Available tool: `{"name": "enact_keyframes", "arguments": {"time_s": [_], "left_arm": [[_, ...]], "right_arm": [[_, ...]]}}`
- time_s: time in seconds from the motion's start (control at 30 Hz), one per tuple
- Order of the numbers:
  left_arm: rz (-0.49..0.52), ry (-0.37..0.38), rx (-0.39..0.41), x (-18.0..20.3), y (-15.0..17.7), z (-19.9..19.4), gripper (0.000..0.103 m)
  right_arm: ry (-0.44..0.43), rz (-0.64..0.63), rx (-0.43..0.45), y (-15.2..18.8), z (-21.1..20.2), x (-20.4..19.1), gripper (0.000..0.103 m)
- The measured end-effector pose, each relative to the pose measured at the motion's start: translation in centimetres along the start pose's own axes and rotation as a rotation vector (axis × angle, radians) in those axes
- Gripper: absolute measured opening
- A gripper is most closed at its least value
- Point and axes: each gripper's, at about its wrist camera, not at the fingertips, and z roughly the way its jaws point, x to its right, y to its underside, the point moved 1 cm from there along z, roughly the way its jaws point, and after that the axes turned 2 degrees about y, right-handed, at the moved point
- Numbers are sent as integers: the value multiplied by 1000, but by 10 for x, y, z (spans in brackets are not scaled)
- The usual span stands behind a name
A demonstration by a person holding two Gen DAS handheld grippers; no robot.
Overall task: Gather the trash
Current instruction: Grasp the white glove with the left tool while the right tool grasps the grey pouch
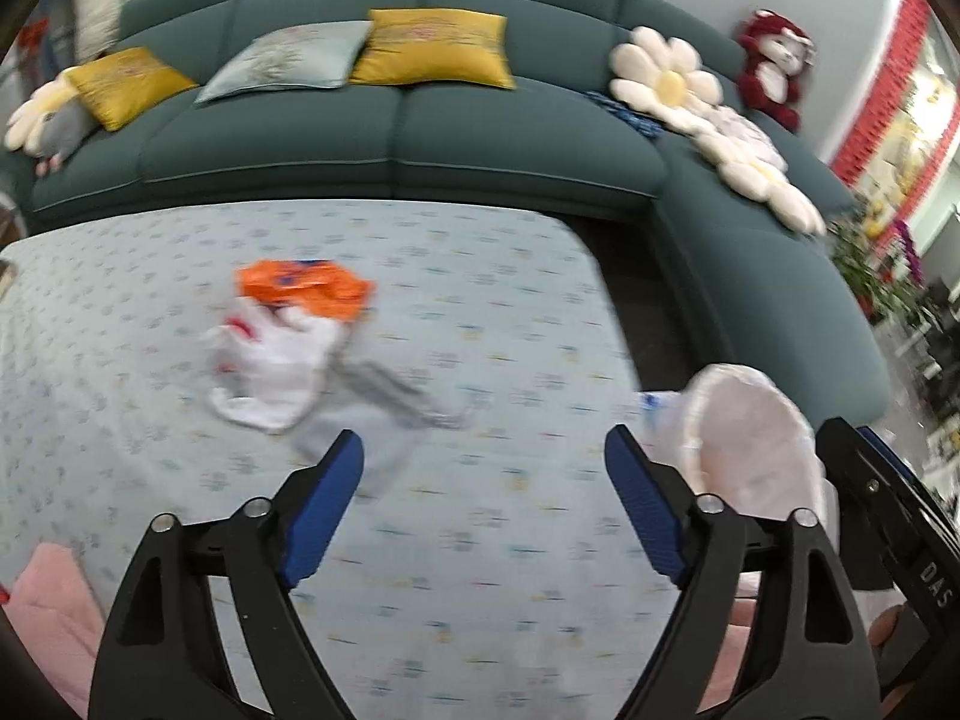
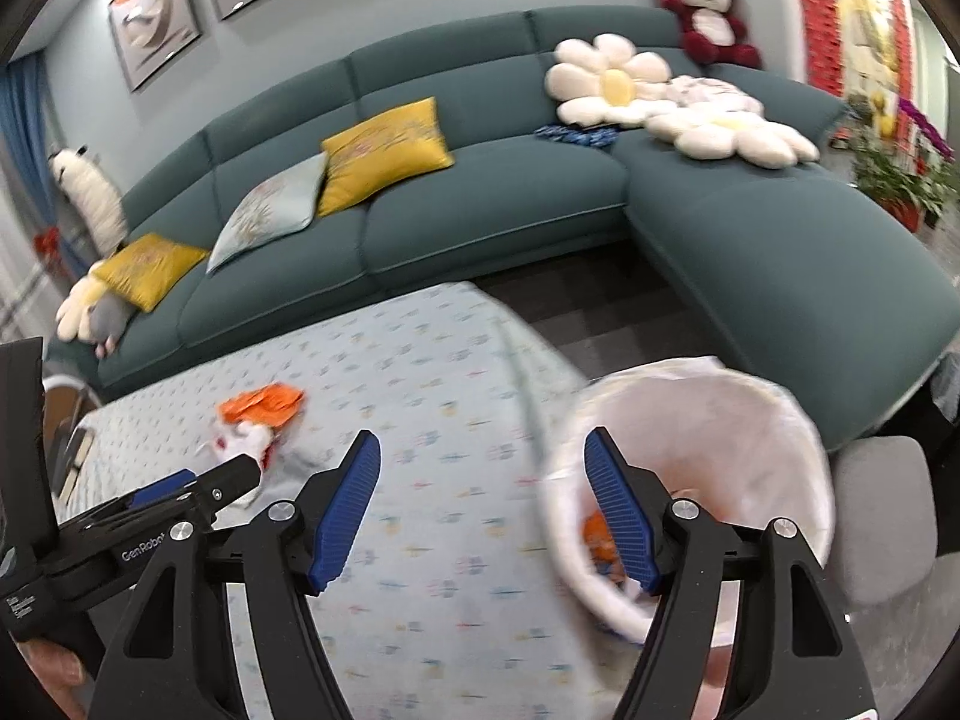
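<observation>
Left gripper (image 1: 483,462) was wide open, nothing between its blue pads, held over the patterned tablecloth (image 1: 480,312) of the table. Right gripper (image 2: 483,462) was also spread wide and empty, held over the table's right edge. Trash sat toward the far left part of the table: an orange wrapper (image 1: 303,288) touching crumpled white paper (image 1: 276,366), with a grey blurred piece (image 1: 384,390) just beside them on the near side. In the right wrist view the same orange wrapper (image 2: 261,405) and white paper (image 2: 246,438) lay just beyond the left gripper's tip (image 2: 240,474). White-lined trash bin (image 2: 696,480) stood off the table's right edge, with an orange scrap (image 2: 600,540) inside. Bin (image 1: 750,444) showed right of the left gripper. Teal sofa (image 2: 480,204) behind the table.
</observation>
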Motion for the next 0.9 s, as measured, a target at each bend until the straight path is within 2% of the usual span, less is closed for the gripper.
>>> {"name": "enact_keyframes", "arguments": {"time_s": [0.27, 0.33, 0.43, 0.7, 0.9], "left_arm": [[-107, -86, -7, -91, -2, 4, 84], [-130, -93, -14, -109, -3, 8, 89], [-165, -92, -26, -133, -5, 18, 90], [-208, -82, -66, -157, -22, 59, 90], [-235, -89, -101, -168, -32, 93, 90]], "right_arm": [[-65, -109, -83, 19, 40, -83, 71], [-74, -130, -102, 23, 51, -99, 71], [-77, -152, -127, 27, 67, -116, 71], [-70, -177, -193, 36, 118, -146, 71], [-52, -189, -221, 31, 152, -156, 71]]}}
